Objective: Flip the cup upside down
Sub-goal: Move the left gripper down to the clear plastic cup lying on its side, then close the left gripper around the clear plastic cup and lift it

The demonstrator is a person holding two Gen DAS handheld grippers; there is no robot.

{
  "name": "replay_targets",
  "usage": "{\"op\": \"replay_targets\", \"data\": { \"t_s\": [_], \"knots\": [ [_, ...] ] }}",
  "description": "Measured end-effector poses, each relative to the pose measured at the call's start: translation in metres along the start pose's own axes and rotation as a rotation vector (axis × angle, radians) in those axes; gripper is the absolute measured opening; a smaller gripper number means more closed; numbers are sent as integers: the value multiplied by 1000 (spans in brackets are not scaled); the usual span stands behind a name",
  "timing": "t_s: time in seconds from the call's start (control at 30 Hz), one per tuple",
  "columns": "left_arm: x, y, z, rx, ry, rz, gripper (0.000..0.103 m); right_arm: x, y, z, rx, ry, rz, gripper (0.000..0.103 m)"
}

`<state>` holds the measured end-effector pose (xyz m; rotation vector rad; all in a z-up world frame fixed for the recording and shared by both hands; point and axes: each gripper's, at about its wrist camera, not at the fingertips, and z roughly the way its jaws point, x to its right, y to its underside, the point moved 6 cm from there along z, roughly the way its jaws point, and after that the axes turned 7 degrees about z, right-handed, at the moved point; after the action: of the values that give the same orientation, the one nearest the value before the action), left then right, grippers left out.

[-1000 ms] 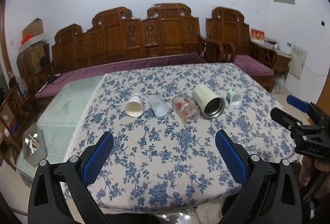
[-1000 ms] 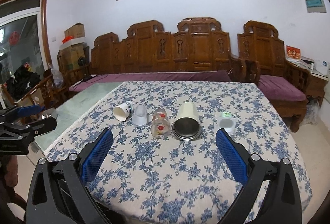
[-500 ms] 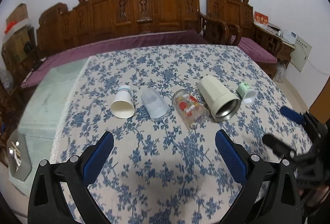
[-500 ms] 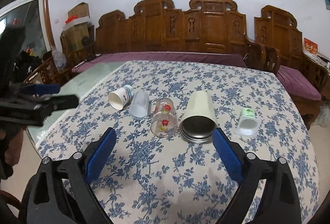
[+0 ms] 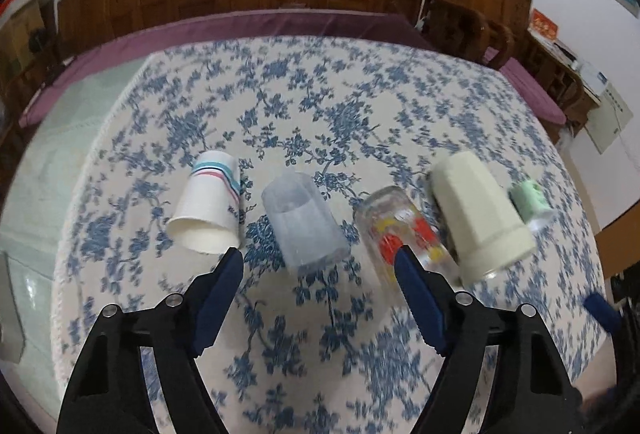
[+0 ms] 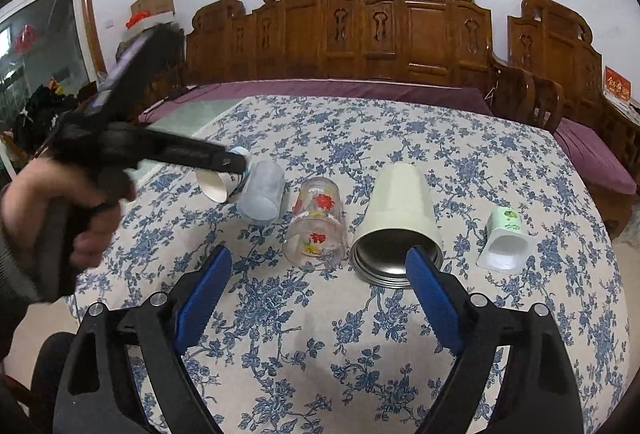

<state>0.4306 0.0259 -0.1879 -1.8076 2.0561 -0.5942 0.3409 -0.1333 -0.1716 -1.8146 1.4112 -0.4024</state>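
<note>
Nearest the lens in each wrist view stand two blue-padded fingers. The left hand-held gripper (image 5: 319,260) is spread wide and holds nothing; its gap frames the frosted plastic cup (image 5: 303,222), which lies on its side with the mouth toward the camera. The right hand-held gripper (image 6: 319,262) is likewise spread wide and empty, poised above the tabletop (image 6: 360,354) with its blue floral cloth.

Beyond the fingers, five cups lie on their sides in a row across the tabletop. From left to right in the left wrist view: a white paper cup (image 5: 208,208) with coloured stripes near its base, the frosted plastic cup, a clear glass (image 5: 404,234) printed with red and yellow flowers, a cream tumbler (image 5: 478,216), and a small green-and-white yogurt cup (image 5: 530,200). The right wrist view shows the tumbler's metal interior.

In the right wrist view the left hand-held gripper enters from the left, held by the person's hand (image 6: 60,210), its tip just in front of the paper cup.

Behind the tabletop runs a carved wooden bench (image 6: 400,34) with a purple cushion (image 6: 340,90).
</note>
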Motion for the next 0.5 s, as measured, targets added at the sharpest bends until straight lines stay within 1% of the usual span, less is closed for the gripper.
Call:
{"op": "replay_targets", "data": {
  "t_s": [0.13, 0.27, 0.37, 0.5],
  "knots": [
    [-8, -6, 39, -66, 3, -32, 71, 3, 7, 8, -22, -6, 10, 90],
    [-19, -6, 68, -127, 8, -83, 71, 4, 12, 11, -30, -9, -4, 90],
    [-22, -4, 82, -157, 15, -97, 71, 4, 13, 12, -30, -4, -16, 90],
    [-26, -2, 99, -192, 44, -134, 64, 6, 16, 12, -33, -2, -13, 90]
  ]
}}
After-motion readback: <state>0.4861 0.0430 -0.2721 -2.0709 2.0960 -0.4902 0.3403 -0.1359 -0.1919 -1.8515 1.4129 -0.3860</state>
